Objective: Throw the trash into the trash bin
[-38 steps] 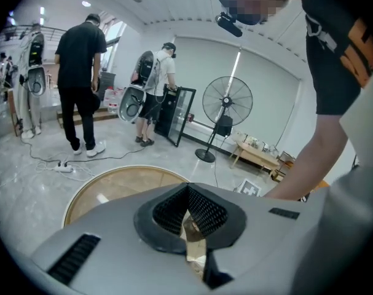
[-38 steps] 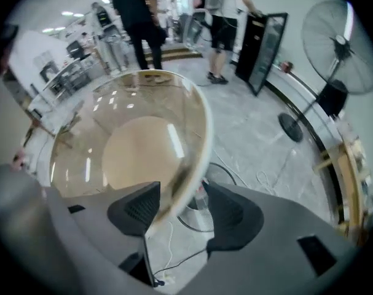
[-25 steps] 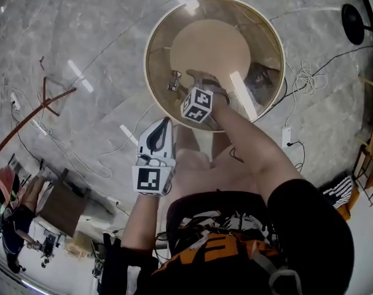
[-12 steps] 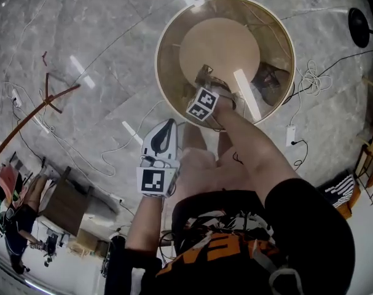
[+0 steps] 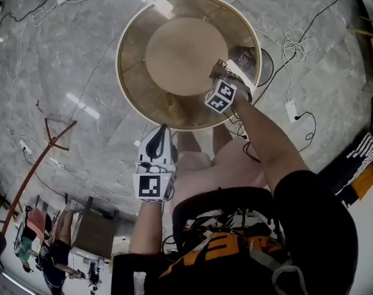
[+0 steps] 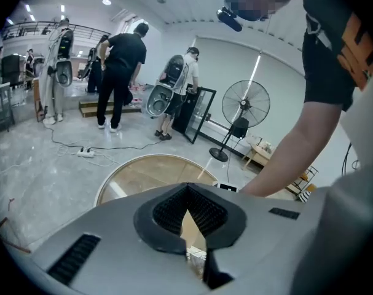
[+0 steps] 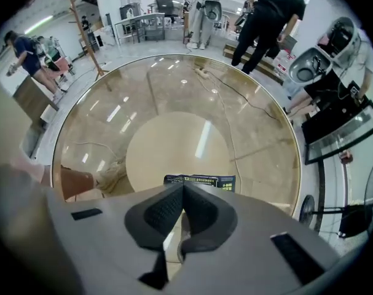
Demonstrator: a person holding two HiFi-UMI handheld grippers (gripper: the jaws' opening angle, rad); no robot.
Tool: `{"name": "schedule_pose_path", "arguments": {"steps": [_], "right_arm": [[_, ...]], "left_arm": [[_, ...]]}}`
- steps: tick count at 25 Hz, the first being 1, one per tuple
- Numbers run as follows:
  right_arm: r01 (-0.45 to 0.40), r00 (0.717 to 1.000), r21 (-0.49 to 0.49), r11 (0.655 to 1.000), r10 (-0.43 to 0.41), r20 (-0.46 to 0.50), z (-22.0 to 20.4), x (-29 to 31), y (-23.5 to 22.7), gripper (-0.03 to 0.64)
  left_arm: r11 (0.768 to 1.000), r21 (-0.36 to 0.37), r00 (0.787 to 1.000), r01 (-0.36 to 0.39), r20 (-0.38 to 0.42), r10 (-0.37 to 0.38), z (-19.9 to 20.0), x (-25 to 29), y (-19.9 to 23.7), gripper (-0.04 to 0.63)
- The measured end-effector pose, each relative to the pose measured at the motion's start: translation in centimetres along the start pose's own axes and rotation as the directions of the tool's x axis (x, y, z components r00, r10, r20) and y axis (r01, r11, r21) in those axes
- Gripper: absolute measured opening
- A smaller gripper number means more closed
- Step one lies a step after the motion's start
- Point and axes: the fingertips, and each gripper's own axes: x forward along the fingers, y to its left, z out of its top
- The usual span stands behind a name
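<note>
My right gripper (image 5: 221, 71) hangs over the right rim of a round glass table (image 5: 137, 72) and points steeply down. Its jaws are shut on the near edge of a dark blue printed packet (image 7: 198, 180), which sticks out just past the tips above the glass. My left gripper (image 5: 163, 129) is held close to my body, below the table's near rim; its jaws (image 6: 186, 188) meet at the tips with nothing between them. I can make out no trash bin in any view.
The table has a round wooden base (image 5: 185, 55) under the glass. Cables and a power strip (image 5: 291, 110) lie on the grey floor at the right, and a brown coat stand (image 5: 45, 137) is at the left. A standing fan (image 6: 246, 106) and several people (image 6: 121, 72) are farther off.
My right gripper has swung from the table's near middle to its right rim. The left gripper has hardly shifted.
</note>
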Motion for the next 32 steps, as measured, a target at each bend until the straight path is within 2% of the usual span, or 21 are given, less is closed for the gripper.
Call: {"name": "schedule_pose_path", "arguments": {"steps": [3,6,8,10,12,14,16,17,19,21,23,24,27,29,31,32], "right_arm": [[0.019,1.000,0.104,0.994,-0.019,-0.002,-3.3,-0.7,-1.0,0.014],[0.023,0.999,0.169,0.985,-0.029,0.032,-5.2,-1.3,-1.6,0.031],[0.029,0.995,0.208,0.978,-0.048,0.086,-5.5,-1.9,-2.1,0.097],[0.050,0.988,0.259,0.965,-0.086,0.130,-5.5,-2.6,-2.7,0.134],[0.065,0.987,0.296,0.953,-0.105,0.122,-6.0,-2.5,-3.3,0.201],[0.055,0.992,0.309,0.949,-0.088,0.094,-6.7,-1.9,-3.7,0.281],[0.020,0.994,0.305,0.952,-0.051,0.095,-6.8,-1.6,-4.0,0.304],[-0.005,0.994,0.298,0.954,-0.027,0.104,-6.8,-1.5,-4.1,0.302],[-0.056,0.992,0.295,0.954,0.020,0.123,-6.7,-1.3,-3.8,0.236],[-0.084,0.990,0.306,0.948,0.045,0.132,-6.5,-1.3,-3.3,0.215],[-0.097,0.989,0.307,0.947,0.056,0.138,-6.3,-1.3,-2.7,0.107],[-0.100,0.988,0.303,0.948,0.060,0.141,-6.2,-1.4,-2.4,0.074],[-0.100,0.987,0.283,0.954,0.060,0.148,-6.2,-1.4,-2.3,0.044],[-0.080,0.988,0.304,0.949,0.034,0.153,-6.8,-1.8,-2.7,0.034],[-0.038,0.986,0.408,0.912,-0.031,0.161,-8.2,-2.6,-4.3,0.031],[-0.015,0.984,0.487,0.873,-0.074,0.163,-9.4,-3.2,-5.5,0.031]], "left_arm": [[0.998,0.035,0.999,0.045,-0.019,-0.044,-0.1,1.2,-2.7,0.023],[0.995,0.065,0.997,0.078,-0.035,-0.076,-0.2,2.3,-5.2,0.023],[0.989,0.108,0.994,0.105,-0.047,-0.101,-0.6,2.9,-6.4,0.023],[0.984,0.133,0.991,0.122,-0.063,-0.115,-0.6,3.3,-7.4,0.023],[0.982,0.139,0.990,0.129,-0.075,-0.120,-0.7,3.6,-8.1,0.023],[0.977,0.161,0.988,0.137,-0.087,-0.124,-1.0,3.8,-8.3,0.023],[0.980,0.150,0.989,0.128,-0.093,-0.115,-0.9,4.2,-8.4,0.023],[0.983,0.139,0.990,0.122,-0.094,-0.109,-0.8,4.4,-8.4,0.023],[0.983,0.137,0.989,0.121,-0.101,-0.108,-1.1,4.7,-8.3,0.023],[0.983,0.135,0.989,0.121,-0.105,-0.107,-1.3,4.9,-8.2,0.023],[0.988,0.104,0.990,0.111,-0.101,-0.100,-0.7,5.2,-8.5,0.023],[0.989,0.097,0.990,0.110,-0.097,-0.101,-0.4,5.3,-8.7,0.023],[0.985,0.115,0.988,0.132,-0.099,-0.121,-0.5,5.6,-9.0,0.023],[0.980,0.131,0.985,0.148,-0.106,-0.135,-0.6,5.6,-9.2,0.023],[0.980,0.132,0.984,0.151,-0.113,-0.136,0.0,5.8,-9.2,0.023],[0.980,0.131,0.984,0.148,-0.120,-0.132,0.3,5.9,-9.1,0.023]]}}
